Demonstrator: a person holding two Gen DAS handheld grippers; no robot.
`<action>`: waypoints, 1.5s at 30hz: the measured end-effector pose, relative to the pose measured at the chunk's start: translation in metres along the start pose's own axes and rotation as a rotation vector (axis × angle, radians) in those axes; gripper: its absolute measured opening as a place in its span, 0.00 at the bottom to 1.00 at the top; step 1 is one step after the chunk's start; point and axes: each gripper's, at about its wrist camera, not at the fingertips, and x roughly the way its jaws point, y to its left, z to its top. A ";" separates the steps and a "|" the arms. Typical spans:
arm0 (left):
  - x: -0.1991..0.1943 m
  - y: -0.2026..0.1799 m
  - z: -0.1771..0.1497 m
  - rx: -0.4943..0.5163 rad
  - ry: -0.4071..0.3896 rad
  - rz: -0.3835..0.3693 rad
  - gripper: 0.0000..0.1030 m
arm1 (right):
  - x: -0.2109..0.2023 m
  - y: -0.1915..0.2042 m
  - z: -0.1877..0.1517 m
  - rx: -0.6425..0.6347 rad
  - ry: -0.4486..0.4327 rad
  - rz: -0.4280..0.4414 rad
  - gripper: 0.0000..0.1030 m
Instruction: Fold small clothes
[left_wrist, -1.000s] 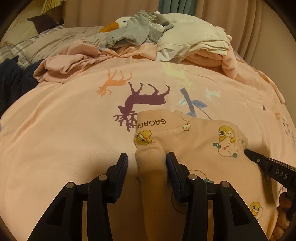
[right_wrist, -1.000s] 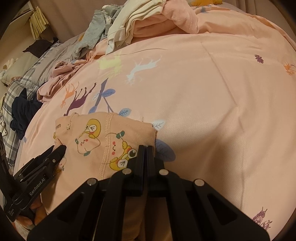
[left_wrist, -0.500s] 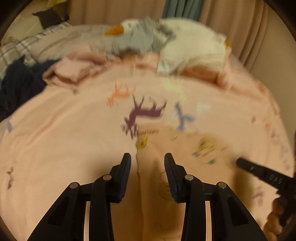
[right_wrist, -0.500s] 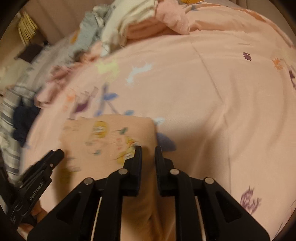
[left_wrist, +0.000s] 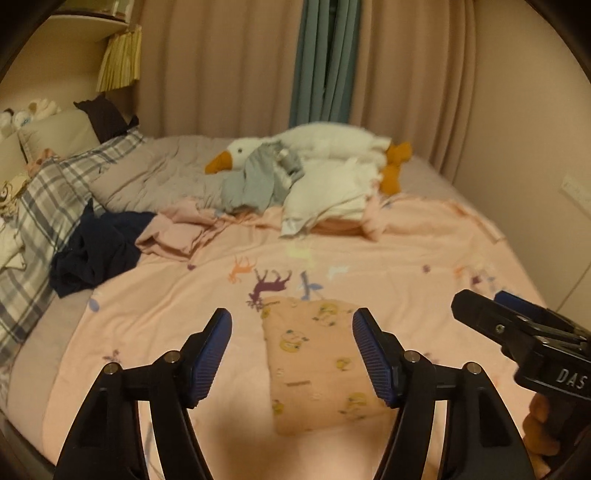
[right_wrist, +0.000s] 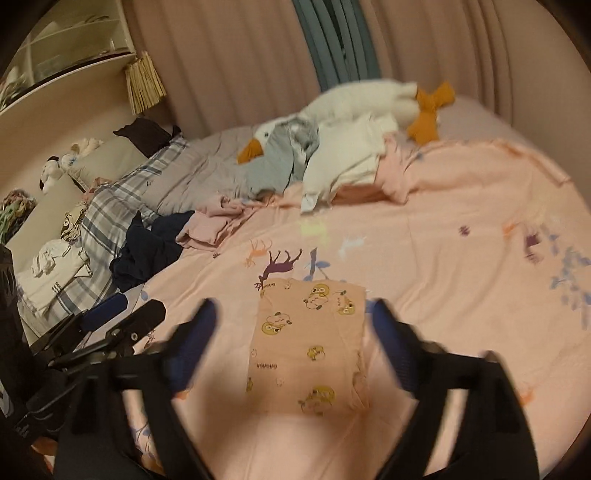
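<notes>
The folded garment lies on the bed, low in the frame, long axis pointing away. The left tool and right tool (jaws just opened, nothing between them) hang spread above it; the unfolded heap lies beyond, centre frame, roughly equally near both.

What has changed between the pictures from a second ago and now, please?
Both grippers let go of the folded peach garment and pulled up and back. The left gripper and right gripper have just been opening and now hang empty above it. The garment stays flat on the pink bedspread, and the clothes pile behind is unchanged.
</notes>
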 end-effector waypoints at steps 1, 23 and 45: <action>-0.011 0.001 -0.003 -0.012 -0.013 0.006 0.66 | -0.015 0.004 -0.003 -0.005 -0.028 -0.007 0.95; -0.082 -0.014 -0.027 0.050 -0.048 -0.008 0.98 | -0.109 0.016 -0.044 -0.056 -0.062 -0.186 0.99; -0.081 -0.010 -0.031 0.033 -0.023 -0.017 0.98 | -0.100 0.019 -0.044 -0.064 -0.045 -0.194 0.99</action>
